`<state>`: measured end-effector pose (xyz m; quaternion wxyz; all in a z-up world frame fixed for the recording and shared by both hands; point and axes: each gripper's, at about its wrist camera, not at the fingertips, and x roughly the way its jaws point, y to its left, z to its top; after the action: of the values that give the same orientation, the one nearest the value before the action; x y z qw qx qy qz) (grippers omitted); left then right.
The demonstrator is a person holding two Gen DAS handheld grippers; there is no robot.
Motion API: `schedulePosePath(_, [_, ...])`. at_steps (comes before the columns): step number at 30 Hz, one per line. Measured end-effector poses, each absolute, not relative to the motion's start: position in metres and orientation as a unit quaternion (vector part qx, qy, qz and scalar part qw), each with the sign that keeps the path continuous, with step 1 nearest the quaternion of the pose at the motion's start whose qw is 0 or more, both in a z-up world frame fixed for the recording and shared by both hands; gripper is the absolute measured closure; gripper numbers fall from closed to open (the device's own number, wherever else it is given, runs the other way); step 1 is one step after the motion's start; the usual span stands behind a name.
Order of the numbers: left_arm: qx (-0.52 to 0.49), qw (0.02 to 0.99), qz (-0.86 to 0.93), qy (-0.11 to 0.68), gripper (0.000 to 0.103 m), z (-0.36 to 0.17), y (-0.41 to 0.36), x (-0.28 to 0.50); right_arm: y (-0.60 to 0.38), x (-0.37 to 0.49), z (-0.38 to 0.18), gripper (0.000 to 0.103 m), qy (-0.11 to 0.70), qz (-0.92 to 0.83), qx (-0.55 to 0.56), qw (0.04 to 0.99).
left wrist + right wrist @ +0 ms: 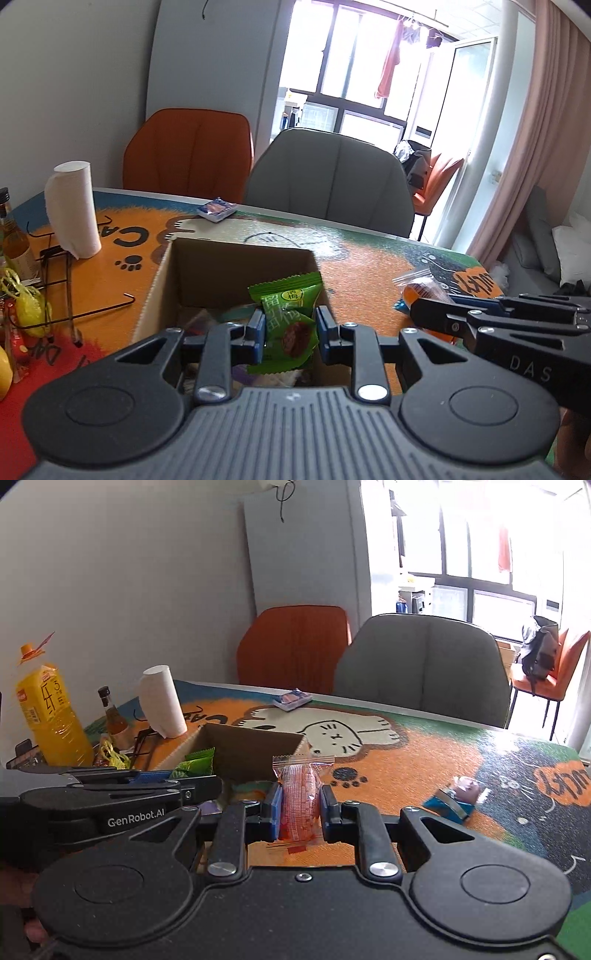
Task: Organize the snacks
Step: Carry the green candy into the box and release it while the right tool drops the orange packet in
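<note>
Over cardboard box (236, 273), green snack packet (286, 325) between left gripper (290, 334) pads.

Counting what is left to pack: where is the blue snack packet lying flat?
The blue snack packet lies at the table's far edge, in front of the orange chair and grey chair, beyond the cardboard box.

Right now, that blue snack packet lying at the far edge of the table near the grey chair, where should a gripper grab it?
The blue snack packet lies flat on the table, so come from above and pinch across its narrower width. Nothing stands close beside it.
</note>
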<state>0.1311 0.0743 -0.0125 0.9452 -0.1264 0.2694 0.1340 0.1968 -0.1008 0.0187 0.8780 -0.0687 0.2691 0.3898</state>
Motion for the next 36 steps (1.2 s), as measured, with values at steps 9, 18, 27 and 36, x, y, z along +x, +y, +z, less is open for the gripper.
schedulePosePath(9, [-0.139, 0.94, 0.143, 0.278, 0.076, -0.02, 0.096, 0.133, -0.075, 0.2, 0.018, 0.084, 0.27, 0.399, -0.078, 0.873])
schedulePosePath(18, [-0.155, 0.934, 0.152, 0.285, 0.073, -0.029, 0.116, 0.134, -0.051, 0.205, 0.011, 0.084, 0.277, 0.405, -0.088, 0.867])
schedulePosePath(27, [-0.176, 0.93, 0.162, 0.278, 0.06, -0.025, 0.137, 0.119, -0.032, 0.211, 0.01, 0.084, 0.281, 0.41, -0.086, 0.863])
schedulePosePath(36, [-0.187, 0.93, 0.174, 0.265, 0.026, -0.02, 0.145, 0.108, -0.025, 0.214, 0.014, 0.066, 0.279, 0.425, -0.057, 0.859])
